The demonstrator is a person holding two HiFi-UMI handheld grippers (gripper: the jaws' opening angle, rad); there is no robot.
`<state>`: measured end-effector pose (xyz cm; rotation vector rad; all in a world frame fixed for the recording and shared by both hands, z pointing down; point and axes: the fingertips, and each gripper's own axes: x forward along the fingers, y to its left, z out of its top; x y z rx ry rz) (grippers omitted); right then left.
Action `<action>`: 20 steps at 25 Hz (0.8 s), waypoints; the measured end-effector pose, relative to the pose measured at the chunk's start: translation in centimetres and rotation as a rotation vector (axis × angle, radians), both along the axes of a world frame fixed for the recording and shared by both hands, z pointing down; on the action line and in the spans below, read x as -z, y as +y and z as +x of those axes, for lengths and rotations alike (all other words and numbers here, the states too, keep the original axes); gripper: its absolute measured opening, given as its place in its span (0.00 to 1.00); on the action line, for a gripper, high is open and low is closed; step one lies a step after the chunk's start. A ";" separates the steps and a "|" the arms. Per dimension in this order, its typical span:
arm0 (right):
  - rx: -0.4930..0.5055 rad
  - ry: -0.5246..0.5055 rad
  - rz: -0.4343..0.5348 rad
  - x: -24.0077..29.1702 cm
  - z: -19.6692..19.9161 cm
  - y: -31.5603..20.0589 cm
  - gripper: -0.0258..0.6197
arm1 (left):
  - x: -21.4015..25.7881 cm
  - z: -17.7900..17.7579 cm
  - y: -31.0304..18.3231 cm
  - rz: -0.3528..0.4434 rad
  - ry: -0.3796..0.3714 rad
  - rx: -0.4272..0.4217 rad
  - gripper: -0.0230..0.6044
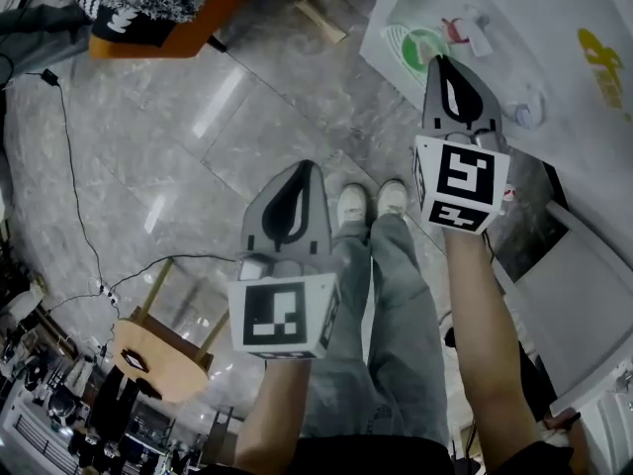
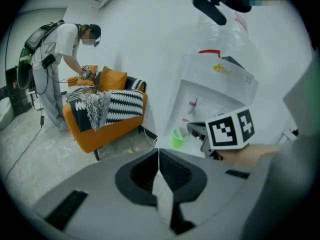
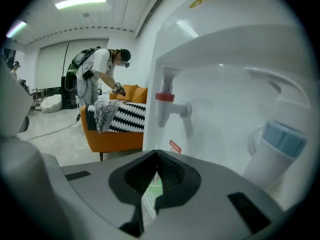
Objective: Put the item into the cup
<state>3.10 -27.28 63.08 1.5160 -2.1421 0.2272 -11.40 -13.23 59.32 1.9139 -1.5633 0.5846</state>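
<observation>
Head view: held left gripper (image 1: 307,169) over grey tiled floor (image 1: 198,117), right gripper (image 1: 439,62) at white dispenser (image 1: 539,13). Kept both closed tip to tip, empty. Left gripper view: caught green cup (image 2: 177,138) standing under dispenser's taps, well apart; also person (image 2: 55,59) bent over orange sofa (image 2: 107,126), unseen from head.

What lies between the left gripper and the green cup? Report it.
Only bare grey floor and the water dispenser's white edge lie between the left gripper and the green cup, as the head view shows.
</observation>
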 end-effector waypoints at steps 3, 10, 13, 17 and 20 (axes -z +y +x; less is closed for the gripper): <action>-0.006 0.018 -0.001 -0.4 0.3 -0.3 0.06 | -0.2 0.1 0.3 0.002 -0.003 -0.006 0.06; -0.013 -0.030 -0.003 0.2 0.1 0.2 0.11 | -0.7 1.3 0.7 -0.014 0.023 -0.017 0.06; -0.007 -0.046 0.004 0.9 -0.1 1.0 0.11 | -0.8 1.7 0.8 -0.005 0.021 -0.032 0.06; 0.005 -0.122 0.024 2.7 -0.5 1.9 0.11 | -0.4 2.0 0.7 -0.013 0.033 -0.024 0.06; 0.023 -0.166 0.046 4.8 -0.3 2.6 0.10 | 0.1 2.5 0.7 -0.005 0.041 -0.023 0.06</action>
